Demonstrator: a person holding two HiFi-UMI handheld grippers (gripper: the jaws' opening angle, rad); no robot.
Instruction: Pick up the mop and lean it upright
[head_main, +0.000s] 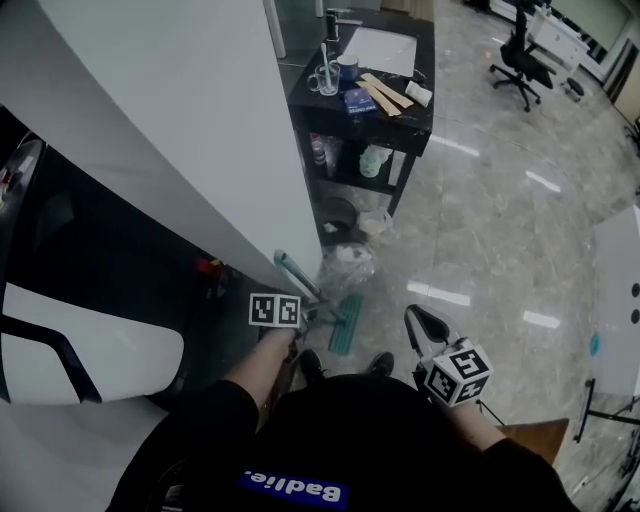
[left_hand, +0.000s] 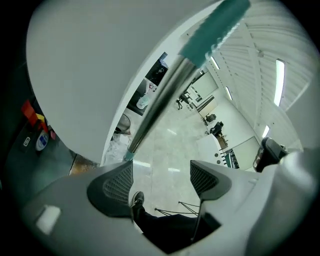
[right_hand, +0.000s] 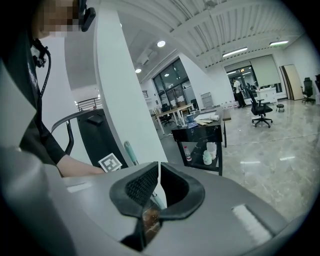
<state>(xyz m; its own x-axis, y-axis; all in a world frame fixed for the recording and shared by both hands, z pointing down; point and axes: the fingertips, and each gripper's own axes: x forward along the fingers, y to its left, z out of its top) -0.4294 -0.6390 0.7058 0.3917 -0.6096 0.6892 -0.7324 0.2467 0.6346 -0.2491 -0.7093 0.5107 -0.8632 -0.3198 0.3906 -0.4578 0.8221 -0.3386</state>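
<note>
The mop has a teal grip (head_main: 284, 263), a metal shaft (left_hand: 160, 102) and a flat teal head (head_main: 346, 323) on the floor. It stands steeply, with its grip against the white pillar (head_main: 180, 120). My left gripper (head_main: 298, 322) is right beside the lower shaft. In the left gripper view the left gripper (left_hand: 162, 172) is open, and the shaft runs past its left jaw, outside the gap. My right gripper (head_main: 421, 323) hangs to the right of the mop, apart from it. In its own view the right gripper (right_hand: 159, 175) is shut on nothing, and the mop's teal grip (right_hand: 131, 152) shows behind it.
A black cart (head_main: 415, 120) with bottles, a cup and papers stands past the mop, and a plastic bag (head_main: 346, 262) lies at its foot. A dark treadmill (head_main: 90, 270) fills the left. An office chair (head_main: 522, 56) and a white table (head_main: 618, 290) are at the right. My shoes (head_main: 311, 366) stand close to the mop head.
</note>
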